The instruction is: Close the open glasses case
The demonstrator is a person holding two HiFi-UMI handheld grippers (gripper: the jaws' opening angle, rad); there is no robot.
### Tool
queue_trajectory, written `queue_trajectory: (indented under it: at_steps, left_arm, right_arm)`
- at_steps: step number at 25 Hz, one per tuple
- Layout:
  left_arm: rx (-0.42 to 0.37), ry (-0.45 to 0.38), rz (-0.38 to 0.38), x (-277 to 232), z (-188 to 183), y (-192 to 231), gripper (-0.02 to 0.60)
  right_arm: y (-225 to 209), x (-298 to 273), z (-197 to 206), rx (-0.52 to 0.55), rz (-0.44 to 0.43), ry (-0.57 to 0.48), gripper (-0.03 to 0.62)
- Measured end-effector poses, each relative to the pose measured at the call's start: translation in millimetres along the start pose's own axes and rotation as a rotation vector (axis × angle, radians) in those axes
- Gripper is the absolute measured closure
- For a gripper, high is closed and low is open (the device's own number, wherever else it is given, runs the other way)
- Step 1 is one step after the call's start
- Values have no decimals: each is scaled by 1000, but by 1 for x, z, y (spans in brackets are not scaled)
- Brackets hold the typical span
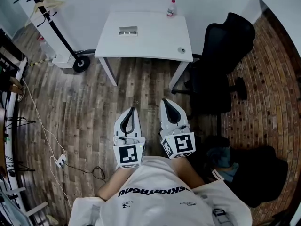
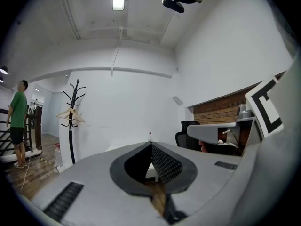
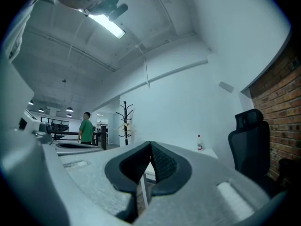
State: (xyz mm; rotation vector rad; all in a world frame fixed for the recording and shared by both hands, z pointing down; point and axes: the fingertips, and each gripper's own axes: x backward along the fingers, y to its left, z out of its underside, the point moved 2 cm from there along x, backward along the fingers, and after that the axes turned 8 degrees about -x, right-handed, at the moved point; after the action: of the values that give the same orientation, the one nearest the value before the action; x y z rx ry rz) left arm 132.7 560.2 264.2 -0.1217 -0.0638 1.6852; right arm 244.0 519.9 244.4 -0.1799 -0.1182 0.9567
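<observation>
Grey-white plastic left claw and right claw sit side by side close to the person's torso, above the wood-plank floor. Each gripper view shows its claw's tips pressed together with nothing between them. Only the head view shows the open grey rectangular glasses case. It lies flat, left of centre on the white desk, well apart from both claws; finer detail is too small to tell. Only the gripper views show the distant person in a green shirt.
</observation>
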Motion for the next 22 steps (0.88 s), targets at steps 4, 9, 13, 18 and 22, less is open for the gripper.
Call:
queue_trajectory:
  at_steps: [4, 9, 13, 18, 22]
  left_arm:
    - [-26, 7, 30, -50, 0, 49, 584]
    - [-32, -7, 81, -99, -8, 88, 583]
    - [-19, -4, 103, -121, -5, 102, 583]
    - [-14, 8, 109, -145, 7, 111, 584]
    - [-32, 20, 120, -163, 16, 120, 583]
  right_arm:
    - [8, -67, -4, 25, 20, -20, 594]
    - [7, -125, -11, 15, 74, -39, 594]
    - [0, -146, -14, 21, 118, -44, 594]
    - [-13, -165, -12, 19, 150, -48, 594]
    - [-20, -185, 2, -15, 156, -49, 594]
